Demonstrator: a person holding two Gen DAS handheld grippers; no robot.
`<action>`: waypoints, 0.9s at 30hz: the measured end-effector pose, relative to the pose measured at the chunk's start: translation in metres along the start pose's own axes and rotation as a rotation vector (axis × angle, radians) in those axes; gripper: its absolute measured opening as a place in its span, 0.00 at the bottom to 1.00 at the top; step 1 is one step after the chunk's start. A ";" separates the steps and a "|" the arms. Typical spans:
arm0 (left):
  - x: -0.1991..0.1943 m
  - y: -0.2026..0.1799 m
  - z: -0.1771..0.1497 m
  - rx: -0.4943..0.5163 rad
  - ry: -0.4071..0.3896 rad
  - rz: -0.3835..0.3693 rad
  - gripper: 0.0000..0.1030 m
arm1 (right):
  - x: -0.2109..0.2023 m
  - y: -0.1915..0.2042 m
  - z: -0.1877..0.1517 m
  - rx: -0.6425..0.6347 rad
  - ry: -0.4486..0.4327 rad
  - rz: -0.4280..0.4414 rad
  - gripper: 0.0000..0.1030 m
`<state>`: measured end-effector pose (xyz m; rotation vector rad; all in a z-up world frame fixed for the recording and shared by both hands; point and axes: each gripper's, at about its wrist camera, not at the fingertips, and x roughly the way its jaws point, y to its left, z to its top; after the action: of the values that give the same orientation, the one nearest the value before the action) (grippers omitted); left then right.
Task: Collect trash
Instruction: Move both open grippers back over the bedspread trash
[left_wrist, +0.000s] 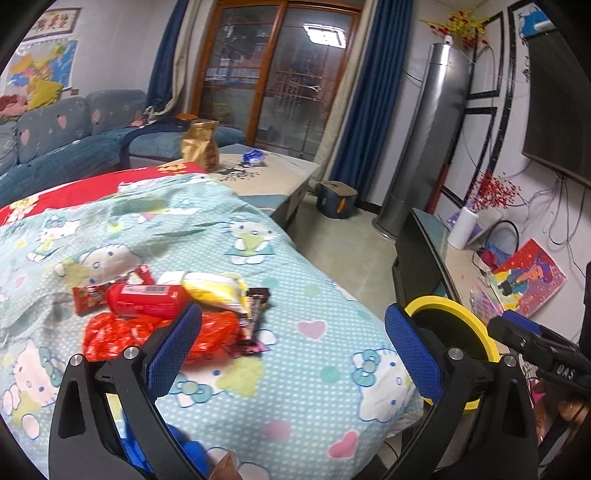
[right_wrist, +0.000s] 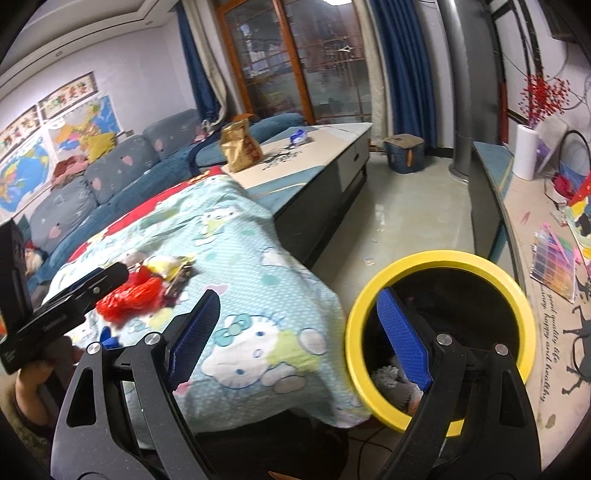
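**Both claws empty, trash still heaped on the blanket**

Closest to me, my left gripper stood spread wide with nothing between its blue pads, and my right gripper was spread just as wide and equally empty. Beneath them lay the pale teal cartoon-cat blanket, draped over a low surface. Just beyond the left claw's near pad sat the trash pile: a crumpled red plastic bag, a red cylindrical bottle lying on its side touching it, a yellow-and-white snack wrapper against the bottle, a small red sachet and a dark candy wrapper. To the right of the blanket's edge stood the round black bin with a yellow rim, its mouth open and facing up.

I judged the step in hand to be reaching for the first piece. The bag looked the easiest: soft, bunched, nearest the left claw. I would have come down over a raised fold and pinched only plastic, not blanket. The bottle might roll, so I would have closed across its body.

Farther off, a brown paper bag and a blue wrapper waited on the pale coffee table.
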<state>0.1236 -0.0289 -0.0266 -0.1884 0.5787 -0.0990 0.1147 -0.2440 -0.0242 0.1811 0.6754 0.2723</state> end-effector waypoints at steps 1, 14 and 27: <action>-0.001 0.003 0.001 -0.005 -0.001 0.006 0.94 | 0.000 0.004 0.000 -0.005 0.001 0.006 0.77; -0.014 0.044 0.003 -0.069 -0.020 0.086 0.94 | 0.014 0.053 -0.012 -0.070 0.046 0.095 0.77; -0.019 0.097 -0.010 -0.153 0.025 0.162 0.94 | 0.048 0.093 -0.016 -0.115 0.108 0.167 0.76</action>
<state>0.1064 0.0677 -0.0445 -0.2881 0.6245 0.0999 0.1227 -0.1398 -0.0415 0.1137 0.7510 0.4826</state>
